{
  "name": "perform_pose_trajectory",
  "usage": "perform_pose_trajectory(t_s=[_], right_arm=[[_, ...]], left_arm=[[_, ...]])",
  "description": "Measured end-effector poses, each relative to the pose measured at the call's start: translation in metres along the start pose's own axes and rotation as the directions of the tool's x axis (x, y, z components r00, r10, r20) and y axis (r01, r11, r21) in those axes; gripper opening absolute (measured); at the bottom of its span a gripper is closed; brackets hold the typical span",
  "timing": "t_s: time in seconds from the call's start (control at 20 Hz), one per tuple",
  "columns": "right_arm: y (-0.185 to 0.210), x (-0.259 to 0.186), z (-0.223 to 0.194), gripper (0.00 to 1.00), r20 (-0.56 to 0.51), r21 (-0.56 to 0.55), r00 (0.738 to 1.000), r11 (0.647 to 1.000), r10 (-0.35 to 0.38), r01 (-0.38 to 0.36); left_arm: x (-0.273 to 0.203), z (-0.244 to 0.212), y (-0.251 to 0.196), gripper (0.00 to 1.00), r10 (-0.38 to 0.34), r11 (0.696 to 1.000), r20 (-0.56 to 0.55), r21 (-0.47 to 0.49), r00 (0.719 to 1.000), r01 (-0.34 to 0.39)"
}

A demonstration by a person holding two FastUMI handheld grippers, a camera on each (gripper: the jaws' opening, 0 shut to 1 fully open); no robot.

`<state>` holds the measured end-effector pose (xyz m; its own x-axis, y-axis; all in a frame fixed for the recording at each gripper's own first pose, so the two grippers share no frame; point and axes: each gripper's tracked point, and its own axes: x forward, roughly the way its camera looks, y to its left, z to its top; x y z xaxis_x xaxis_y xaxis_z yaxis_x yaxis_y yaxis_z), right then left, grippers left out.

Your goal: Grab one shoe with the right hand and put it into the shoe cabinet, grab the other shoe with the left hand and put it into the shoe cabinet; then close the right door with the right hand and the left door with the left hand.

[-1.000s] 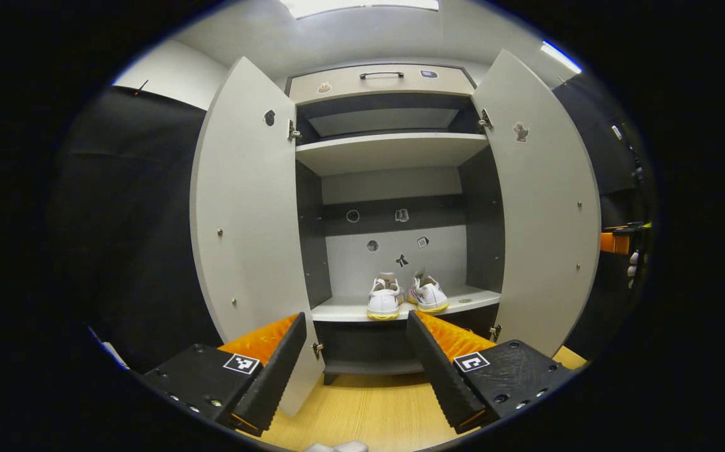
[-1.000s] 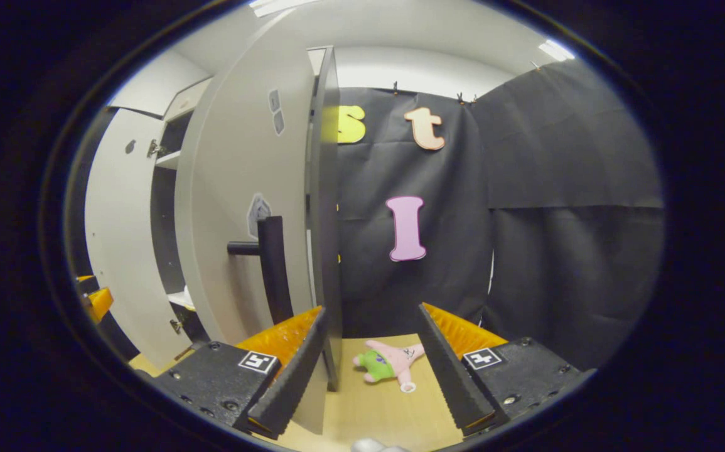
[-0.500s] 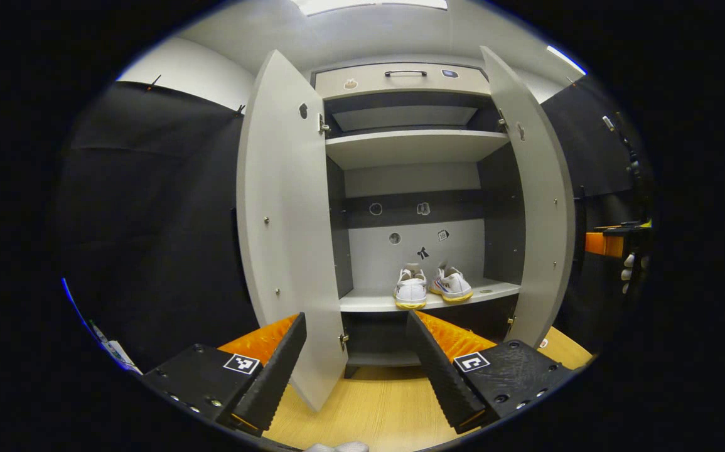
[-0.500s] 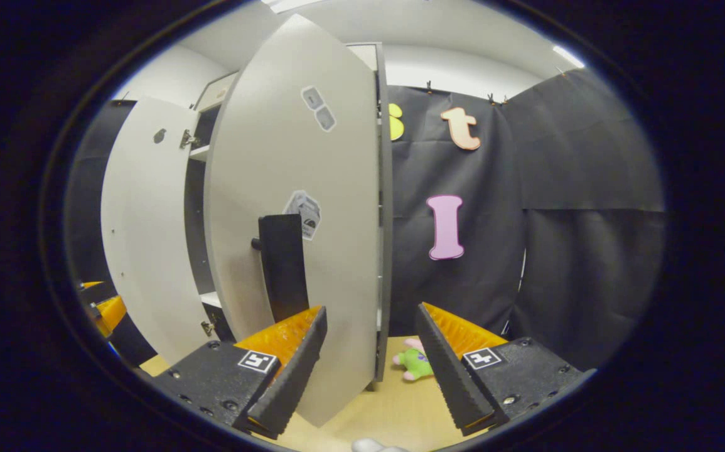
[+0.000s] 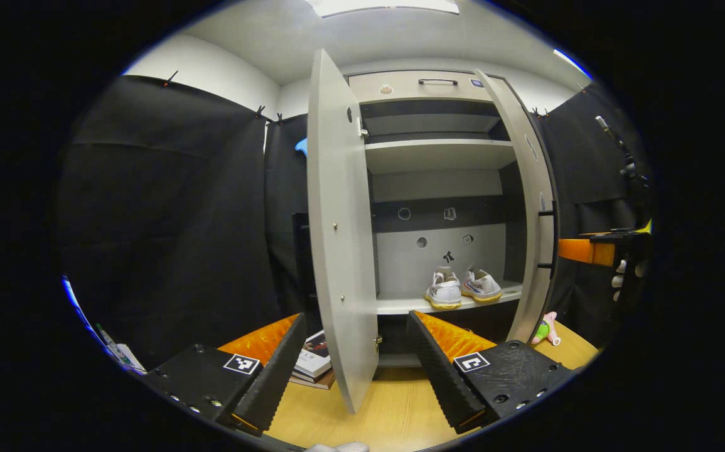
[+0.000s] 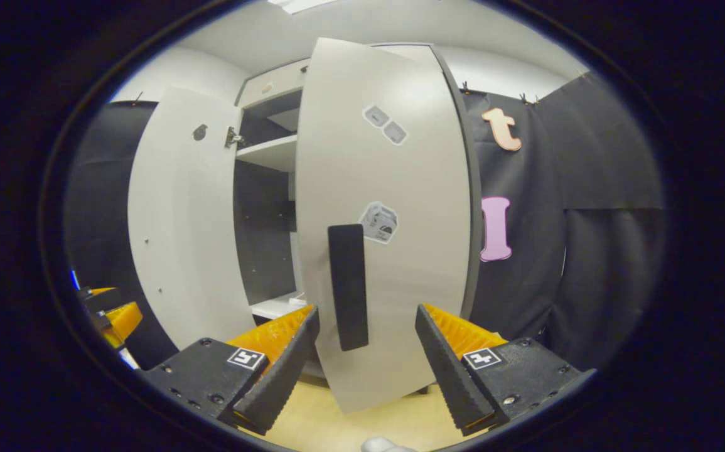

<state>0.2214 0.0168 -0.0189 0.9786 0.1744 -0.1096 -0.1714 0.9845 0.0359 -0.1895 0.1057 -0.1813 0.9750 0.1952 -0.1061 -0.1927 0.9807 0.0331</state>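
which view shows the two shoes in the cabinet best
The left gripper view. It looks between the doors at the pair of white shoes, side by side on the cabinet's lower shelf. In the right gripper view, the right door covers most of the opening; just a sliver of that shelf shows beside it.

left gripper [image 5: 356, 358]: jaws apart, empty | right gripper [image 6: 365, 351]: jaws apart, empty

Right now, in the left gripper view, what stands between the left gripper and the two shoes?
In the left gripper view, the open left door stands edge-on between the left gripper and the shoes.
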Motion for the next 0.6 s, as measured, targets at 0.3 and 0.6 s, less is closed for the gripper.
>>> perform_pose_trajectory(t_s=[0.3, 0.6], right_arm=[[0.028, -0.040, -0.023, 0.98, -0.048, -0.037, 0.999, 0.999, -0.012, 0.010], [0.042, -0.081, -0.045, 1.00, -0.096, -0.020, 0.992, 0.996, -0.086, 0.084]], left_arm=[[0.024, 0.005, 0.056, 0.96, 0.035, 0.999, 0.012, -0.009, 0.999, -0.035], [0.066, 0.019, 0.113, 0.96, 0.065, 0.998, 0.064, -0.002, 0.996, -0.065]])
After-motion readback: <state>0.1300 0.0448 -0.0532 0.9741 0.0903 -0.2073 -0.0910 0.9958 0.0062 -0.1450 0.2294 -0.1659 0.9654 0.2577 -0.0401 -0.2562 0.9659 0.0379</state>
